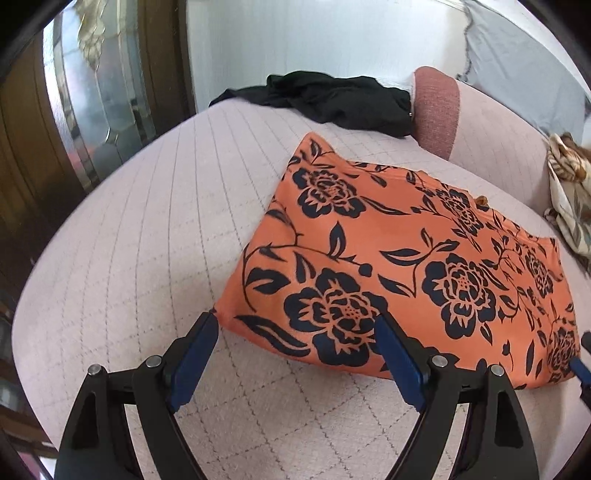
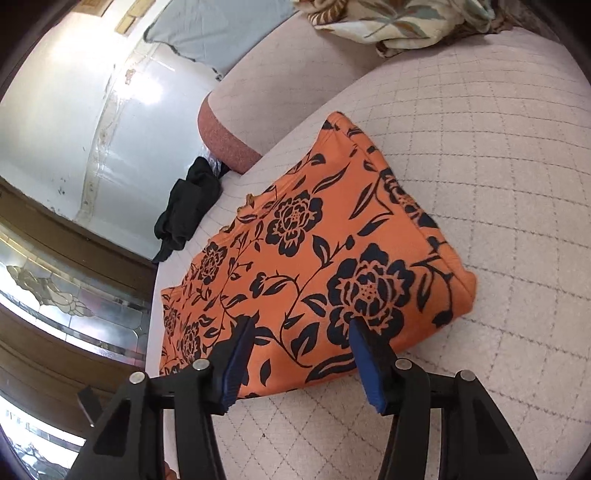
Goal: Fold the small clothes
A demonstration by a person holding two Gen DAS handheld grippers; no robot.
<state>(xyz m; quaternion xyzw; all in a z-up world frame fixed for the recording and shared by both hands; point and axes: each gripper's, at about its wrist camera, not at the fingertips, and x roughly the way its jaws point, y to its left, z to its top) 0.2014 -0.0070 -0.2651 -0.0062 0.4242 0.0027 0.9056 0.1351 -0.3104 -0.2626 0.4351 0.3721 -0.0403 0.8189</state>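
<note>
An orange garment with a black flower print (image 1: 399, 251) lies folded flat on a pale quilted cushion (image 1: 129, 258). My left gripper (image 1: 295, 319) hovers open at the garment's near left corner, with that corner between its blue fingertips (image 1: 195, 354) and nothing gripped. In the right wrist view the same garment (image 2: 314, 251) stretches away from me. My right gripper (image 2: 301, 323) stands open over the garment's near edge, its pads apart above the cloth. A blue fingertip of the right gripper (image 1: 580, 369) shows at the garment's far right corner.
A crumpled black garment (image 1: 332, 99) lies at the back of the cushion beside a reddish armrest end (image 1: 437, 110). A leaf-patterned cloth (image 2: 399, 22) is heaped on the cushion beyond the orange garment. A wooden door with patterned glass (image 1: 92, 92) stands left.
</note>
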